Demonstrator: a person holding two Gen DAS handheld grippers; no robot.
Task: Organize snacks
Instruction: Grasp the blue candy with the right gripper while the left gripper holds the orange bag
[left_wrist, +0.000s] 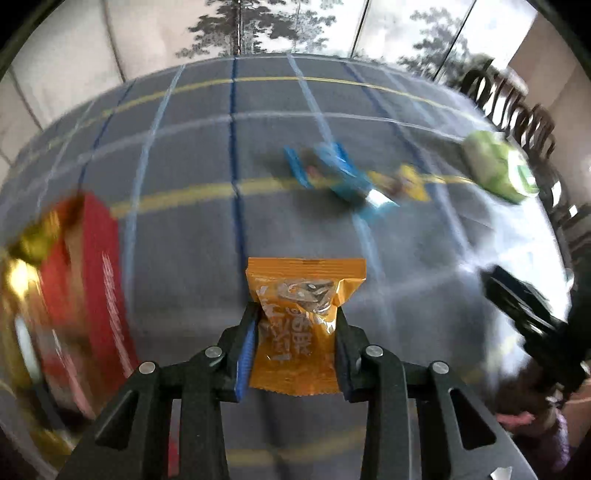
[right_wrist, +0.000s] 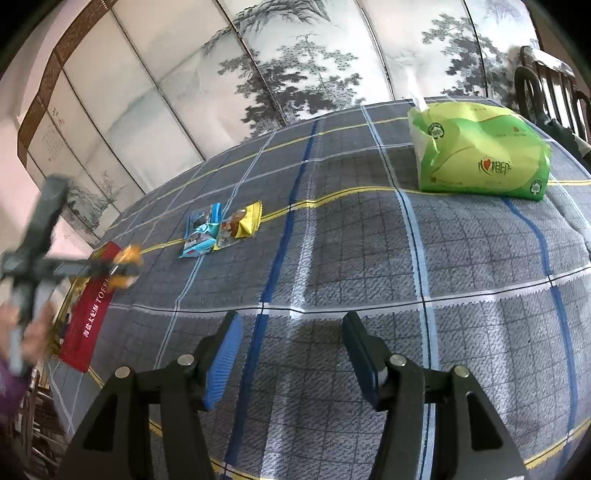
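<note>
My left gripper (left_wrist: 295, 314) is shut on an orange snack packet (left_wrist: 301, 325) and holds it above the plaid cloth, just right of a red and gold box (left_wrist: 96, 280). From the right wrist view the left gripper (right_wrist: 110, 267) appears blurred, with the orange packet (right_wrist: 127, 266) over the near end of the red box (right_wrist: 88, 317). Blue snack packets (right_wrist: 201, 232) and a yellow packet (right_wrist: 247, 219) lie together mid-table; they also show blurred in the left wrist view (left_wrist: 332, 173). My right gripper (right_wrist: 291, 354) is open and empty above the cloth.
A green tissue pack (right_wrist: 480, 147) stands at the far right of the table; it shows in the left view (left_wrist: 495, 166). A grey plaid tablecloth (right_wrist: 369, 258) covers the table. A painted folding screen (right_wrist: 258, 66) stands behind. Dark wooden chairs (right_wrist: 546, 85) are at the right.
</note>
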